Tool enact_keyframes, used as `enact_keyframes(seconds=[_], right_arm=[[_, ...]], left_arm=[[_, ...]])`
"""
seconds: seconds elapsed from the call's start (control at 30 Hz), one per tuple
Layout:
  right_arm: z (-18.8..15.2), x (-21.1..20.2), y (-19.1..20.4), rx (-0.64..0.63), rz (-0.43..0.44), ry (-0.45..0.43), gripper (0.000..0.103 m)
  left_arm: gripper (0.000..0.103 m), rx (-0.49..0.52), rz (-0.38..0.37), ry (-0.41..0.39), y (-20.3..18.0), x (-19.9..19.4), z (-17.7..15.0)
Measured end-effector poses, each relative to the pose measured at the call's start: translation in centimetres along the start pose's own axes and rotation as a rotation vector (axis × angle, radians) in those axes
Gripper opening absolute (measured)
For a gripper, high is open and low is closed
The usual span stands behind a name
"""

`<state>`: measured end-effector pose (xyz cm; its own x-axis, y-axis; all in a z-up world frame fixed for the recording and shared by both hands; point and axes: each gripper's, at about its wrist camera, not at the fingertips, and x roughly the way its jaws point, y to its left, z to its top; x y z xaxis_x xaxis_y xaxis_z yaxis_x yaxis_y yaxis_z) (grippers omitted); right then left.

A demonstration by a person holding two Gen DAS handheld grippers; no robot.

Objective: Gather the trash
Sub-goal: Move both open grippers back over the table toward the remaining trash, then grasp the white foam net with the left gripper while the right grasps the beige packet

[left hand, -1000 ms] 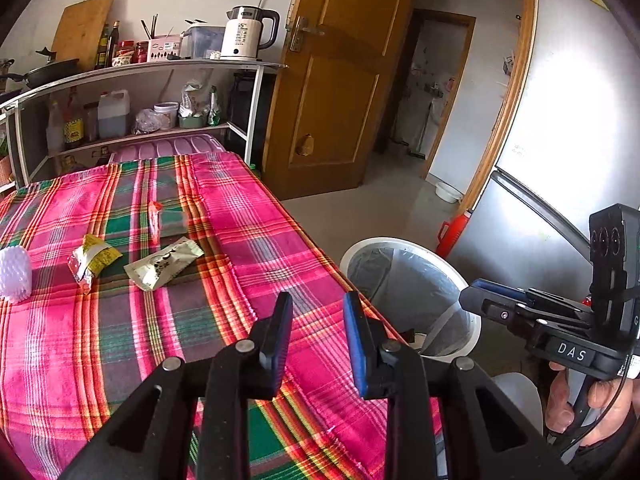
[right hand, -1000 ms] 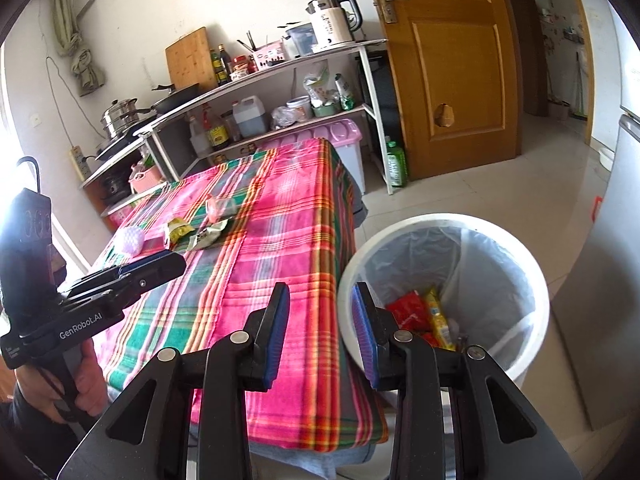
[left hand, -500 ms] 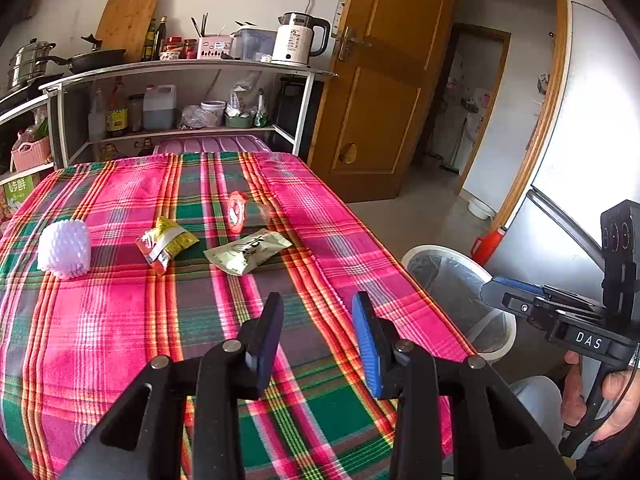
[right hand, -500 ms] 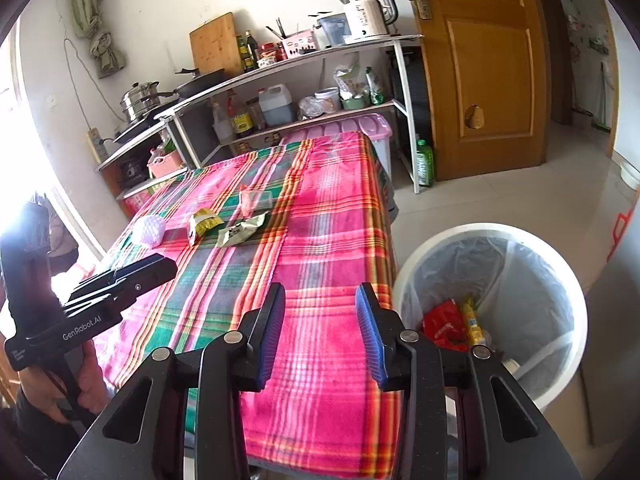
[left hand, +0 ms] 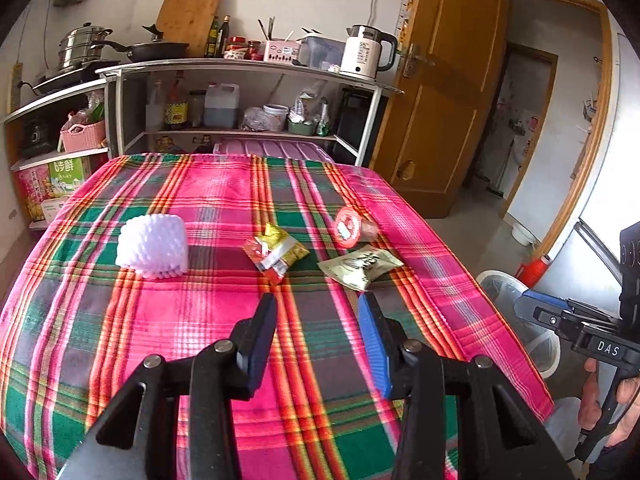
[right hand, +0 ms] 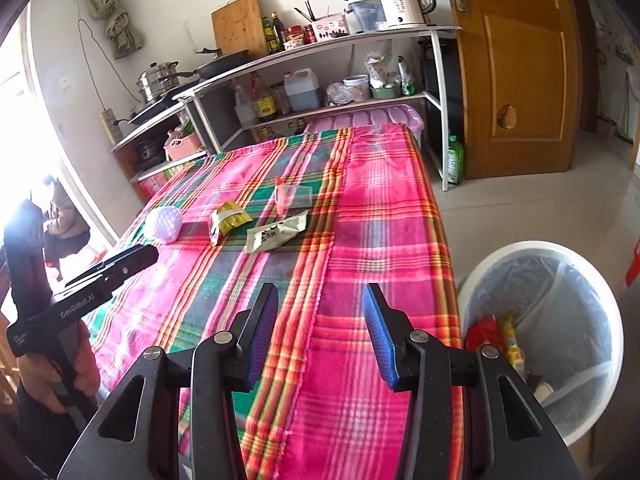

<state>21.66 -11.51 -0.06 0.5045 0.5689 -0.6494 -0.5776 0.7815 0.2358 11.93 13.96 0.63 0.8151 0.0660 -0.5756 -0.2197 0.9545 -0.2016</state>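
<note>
Trash wrappers (left hand: 360,266) on tablecloth, just ahead of opening, empty left gripper (left hand: 318,320)

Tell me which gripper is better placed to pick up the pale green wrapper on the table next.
Probably the right gripper. The pale green wrapper lies on the side of the trash row nearer to it and to the bin. Both grippers have opening, empty jaws. The left gripper suits the yellow wrapper.

"das" on the right gripper (left hand: 560,320) body; "genrobot.ai" on the left gripper (right hand: 132,258) body.
</note>
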Motion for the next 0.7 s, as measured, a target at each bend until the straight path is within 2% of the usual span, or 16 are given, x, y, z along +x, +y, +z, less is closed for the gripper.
enact_keyframes(seconds=[0.3,0.43,0.7], right_arm=[[2.0,4.0,1.7,-0.028,0.034,0.035,0.046],[3.0,6.0,2.2,-0.034,0.043,0.054,0.050],[4.9,10.0,2.6,-0.031,0.055,0.092,0.051]], left_arm=[[0.054,-0.069,0.121,-0.029,5.4,0.7,1.7],[0.058,-0.091,0.161,-0.037,7.6,1.5,2.4],[0.063,-0.121,0.198,0.019,11.0,4.5,3.6]])
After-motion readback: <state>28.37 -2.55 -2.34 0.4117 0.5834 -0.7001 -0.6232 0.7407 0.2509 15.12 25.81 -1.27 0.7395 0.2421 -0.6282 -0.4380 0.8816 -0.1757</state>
